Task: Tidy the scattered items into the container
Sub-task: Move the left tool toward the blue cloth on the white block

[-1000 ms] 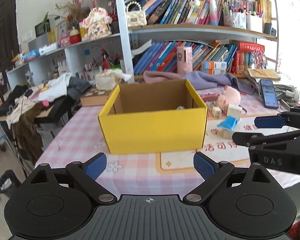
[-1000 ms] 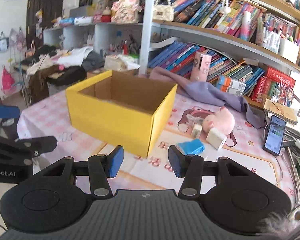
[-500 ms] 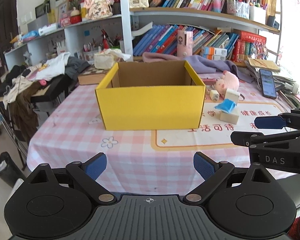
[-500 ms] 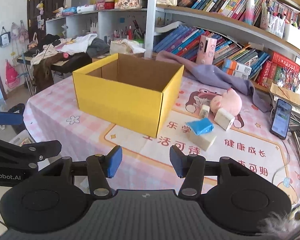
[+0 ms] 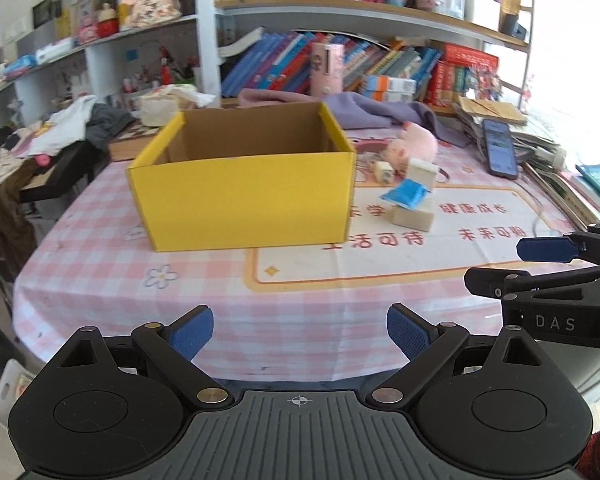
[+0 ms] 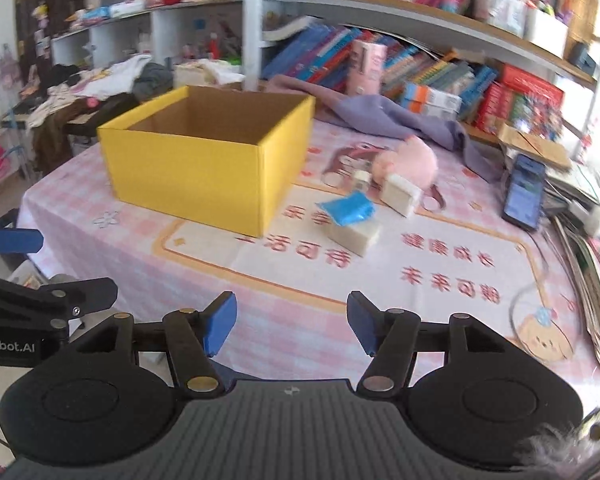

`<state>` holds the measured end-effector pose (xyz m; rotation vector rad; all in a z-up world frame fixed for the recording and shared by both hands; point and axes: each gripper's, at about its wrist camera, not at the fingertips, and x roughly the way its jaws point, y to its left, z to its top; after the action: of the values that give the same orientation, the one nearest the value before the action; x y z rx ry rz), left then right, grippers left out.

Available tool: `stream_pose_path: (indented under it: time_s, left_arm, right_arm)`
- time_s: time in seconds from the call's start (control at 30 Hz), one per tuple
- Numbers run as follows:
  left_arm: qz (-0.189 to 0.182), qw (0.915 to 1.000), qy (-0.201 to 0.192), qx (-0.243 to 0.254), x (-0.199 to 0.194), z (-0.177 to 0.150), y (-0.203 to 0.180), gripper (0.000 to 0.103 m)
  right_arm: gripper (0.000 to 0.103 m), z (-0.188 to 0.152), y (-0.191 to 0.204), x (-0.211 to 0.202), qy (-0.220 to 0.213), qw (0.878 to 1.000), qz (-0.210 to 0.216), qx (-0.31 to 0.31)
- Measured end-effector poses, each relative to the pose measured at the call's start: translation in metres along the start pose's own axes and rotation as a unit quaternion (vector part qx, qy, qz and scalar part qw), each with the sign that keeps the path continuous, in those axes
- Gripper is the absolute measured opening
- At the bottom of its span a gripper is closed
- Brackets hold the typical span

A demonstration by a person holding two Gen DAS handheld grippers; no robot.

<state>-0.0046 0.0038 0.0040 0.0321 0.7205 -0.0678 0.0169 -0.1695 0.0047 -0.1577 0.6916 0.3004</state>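
Yellow cardboard box (image 6: 204, 164), open-topped, sits left of centre on the checked table (image 6: 292, 308). Right of it: a crinkly blue packet (image 6: 350, 208) atop a pale block (image 6: 354, 236), then a fuzzy pink plush (image 6: 410, 162). Near edge clear. Left tongs (image 5: 300, 330) spread, empty; right tongs (image 6: 292, 322) opening, empty.

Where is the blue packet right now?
The blue packet lies on top of a white block on the table, just right of the yellow box in both views, with the pink plush toy behind it.
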Motion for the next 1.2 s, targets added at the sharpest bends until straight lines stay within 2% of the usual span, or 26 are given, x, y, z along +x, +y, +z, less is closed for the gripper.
stream_pose_path:
  time_s: [0.23, 0.5, 0.87, 1.2]
  left_arm:
    - [-0.031, 0.999, 0.015, 0.029, 0.014, 0.005, -0.024, 0.096]
    - [-0.046, 0.9976, 0.028, 0.044, 0.026, 0.009, -0.041, 0.096]
    - [-0.059, 0.9956, 0.037, 0.062, 0.044, 0.022, -0.069, 0.096]
    - [-0.065, 0.9952, 0.04, 0.061, 0.063, 0.037, -0.093, 0.095]
  right_arm:
    - [0.064, -0.008, -0.021, 0.0, 0.011, 0.999, -0.023, 0.022]
    - [0.066, -0.012, -0.037, 0.005, 0.028, 0.999, -0.031, 0.035]
    - [0.069, -0.008, -0.071, 0.018, 0.038, 0.997, -0.033, 0.053]
    - [0.07, 0.003, -0.099, 0.031, 0.044, 0.998, -0.027, 0.044]
